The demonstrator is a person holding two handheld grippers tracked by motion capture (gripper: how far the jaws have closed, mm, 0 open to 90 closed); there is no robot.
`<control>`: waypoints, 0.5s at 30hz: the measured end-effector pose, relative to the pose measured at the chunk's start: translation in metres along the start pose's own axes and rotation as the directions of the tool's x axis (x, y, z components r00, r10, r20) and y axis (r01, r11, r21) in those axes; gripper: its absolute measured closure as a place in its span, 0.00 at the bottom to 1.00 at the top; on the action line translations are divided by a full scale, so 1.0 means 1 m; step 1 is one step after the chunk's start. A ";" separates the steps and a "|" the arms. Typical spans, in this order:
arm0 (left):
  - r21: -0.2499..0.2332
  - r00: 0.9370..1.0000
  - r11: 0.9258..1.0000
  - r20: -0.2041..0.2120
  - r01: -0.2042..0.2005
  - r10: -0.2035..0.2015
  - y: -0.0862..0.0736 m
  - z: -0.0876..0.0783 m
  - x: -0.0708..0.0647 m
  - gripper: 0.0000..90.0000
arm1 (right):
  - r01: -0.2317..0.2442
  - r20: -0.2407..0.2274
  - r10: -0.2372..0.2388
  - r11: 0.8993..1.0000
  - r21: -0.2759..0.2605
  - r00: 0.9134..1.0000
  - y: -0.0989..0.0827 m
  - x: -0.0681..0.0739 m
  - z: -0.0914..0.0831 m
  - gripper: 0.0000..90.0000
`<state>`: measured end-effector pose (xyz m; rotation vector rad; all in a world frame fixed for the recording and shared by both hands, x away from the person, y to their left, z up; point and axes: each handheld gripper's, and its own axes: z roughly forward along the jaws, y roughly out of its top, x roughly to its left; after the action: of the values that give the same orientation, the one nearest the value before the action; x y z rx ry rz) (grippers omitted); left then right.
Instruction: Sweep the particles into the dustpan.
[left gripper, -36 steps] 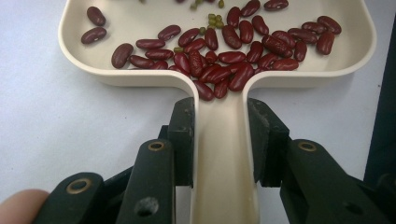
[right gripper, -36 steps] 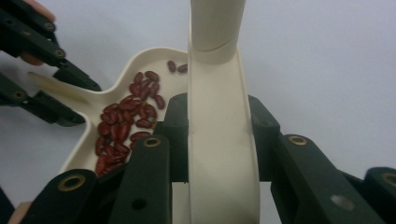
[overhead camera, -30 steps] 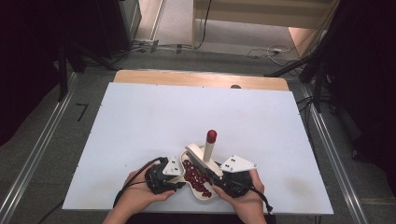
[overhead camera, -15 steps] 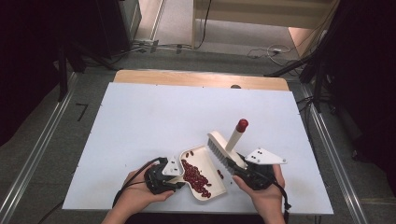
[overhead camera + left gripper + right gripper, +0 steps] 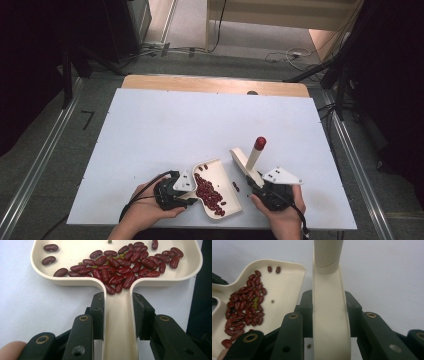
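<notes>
The table (image 5: 165, 125) is covered w/ a white top; both hands are positioned at its near edge.

Left side: the left hand (image 5: 142, 212) holds the left gripper (image 5: 117, 315). Its jaws are pressed onto the handle of a cream dustpan (image 5: 220, 200), one jaw on each side, handle running straight back btwn them. In the left gripper view, the pan (image 5: 67, 255) is seen just ahead of the jaw tips, lying on the table surface. A pile of red beans (image 5: 125, 265) is held in the pan, bunched where pan meets handle; a few small green beans (image 5: 95, 266) are mixed in. Two red beans lie apart at the pan's far corner.

Centre: a few loose beans (image 5: 235, 187) are seen on the table btwn the pan and the right gripper.

Right side: the right hand (image 5: 282, 215) holds the right gripper (image 5: 329, 312). Its jaws are closed on the cream body of a brush (image 5: 247, 162), which is pinched from both sides. The brush handle is tilted up and away, ending in a red tip (image 5: 260, 143). The brush is held apart from the pan, just beside its right edge.
</notes>
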<state>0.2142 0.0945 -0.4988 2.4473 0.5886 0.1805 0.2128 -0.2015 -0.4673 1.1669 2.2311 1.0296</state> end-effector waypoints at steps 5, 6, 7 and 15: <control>0.006 1.000 1.000 0.006 -0.010 0.010 0.001 0.001 -0.002 0.74 | 0.012 0.008 -0.011 1.000 -0.007 1.000 0.000 0.018 0.004 0.73; 0.010 1.000 1.000 0.006 -0.014 0.014 0.001 0.002 -0.002 0.74 | 0.010 0.004 -0.010 1.000 -0.008 1.000 0.000 0.020 0.005 0.73; 0.010 1.000 1.000 0.006 -0.015 0.015 0.001 0.002 -0.002 0.74 | 0.007 -0.001 -0.007 1.000 -0.011 1.000 0.001 0.022 0.006 0.73; 0.011 1.000 1.000 0.009 -0.016 0.016 0.001 0.003 -0.002 0.74 | 0.028 -0.074 -0.031 0.999 -0.035 0.997 0.009 0.044 0.009 0.73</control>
<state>0.2137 0.0908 -0.5007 2.4631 0.5675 0.1732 0.1987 -0.1581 -0.4677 1.0953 2.2718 1.1113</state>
